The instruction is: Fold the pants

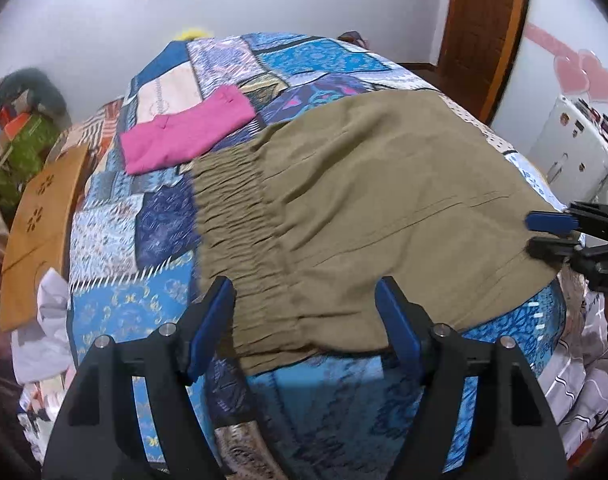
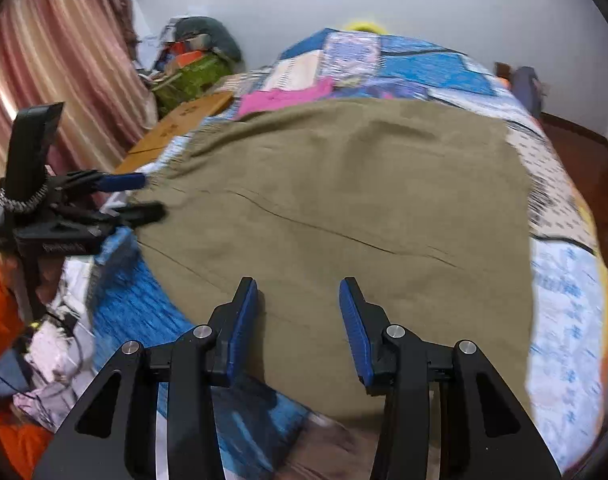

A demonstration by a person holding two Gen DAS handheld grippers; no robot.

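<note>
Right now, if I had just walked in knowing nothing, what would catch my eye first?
Most striking is the olive-green pants, spread flat across a bright blue patchwork bedspread, elastic waistband toward the bed's left side. Behind them lies a folded pink garment. Two open grippers, left gripper and right gripper, hover at the near edge.

Olive-khaki pants [image 1: 344,208] lie spread flat, elastic waistband gathered, across the bed.
</note>
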